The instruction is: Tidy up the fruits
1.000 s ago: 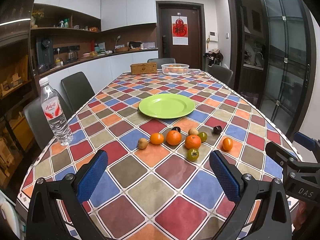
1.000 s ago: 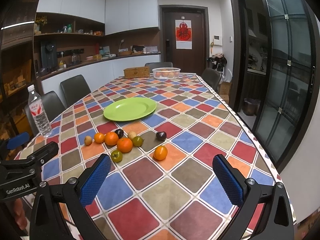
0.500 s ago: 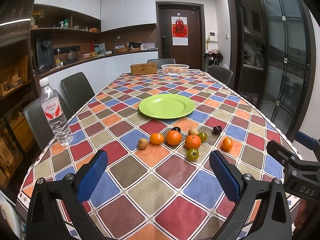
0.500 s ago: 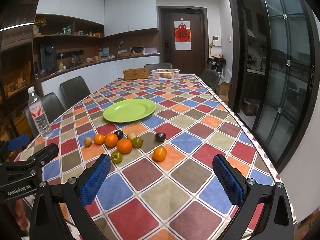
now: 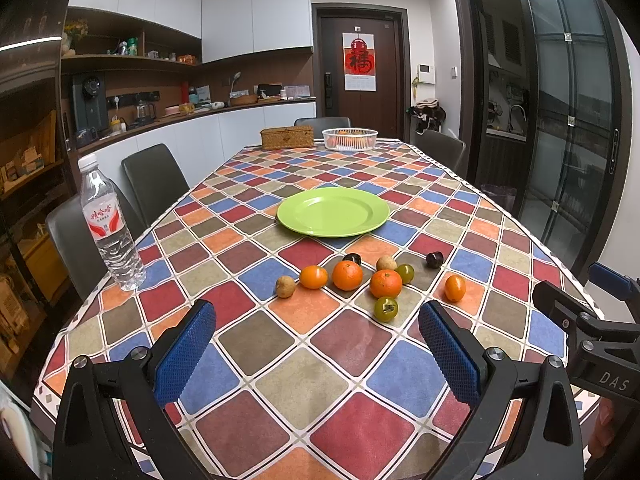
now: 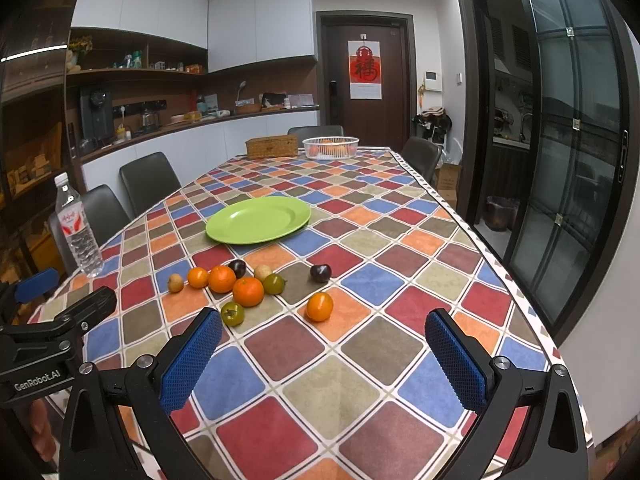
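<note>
Several small fruits lie loose on the checked tablecloth: oranges (image 5: pixel 347 275) (image 6: pixel 248 291), green tomatoes (image 5: pixel 385 309) (image 6: pixel 233 314), dark plums (image 5: pixel 434 259) (image 6: pixel 321 273) and tan round fruits (image 5: pixel 285 286) (image 6: pixel 175 282). One orange (image 5: pixel 455 288) (image 6: pixel 319 306) lies apart to the right. An empty green plate (image 5: pixel 333 212) (image 6: pixel 258 219) sits behind them. My left gripper (image 5: pixel 316 352) is open and empty, hovering short of the fruits. My right gripper (image 6: pixel 324 356) is open and empty, just in front of the lone orange.
A water bottle (image 5: pixel 110 224) (image 6: pixel 78 232) stands near the table's left edge. A wicker box (image 5: pixel 286 137) and a white basket (image 5: pixel 349 138) with fruit sit at the far end. Chairs (image 5: pixel 154 184) line the left side. The table edge (image 6: pixel 520 292) runs along the right.
Both grippers have hardly moved; the right wrist view has drifted slightly. The fruits and plate lie where they were.
</note>
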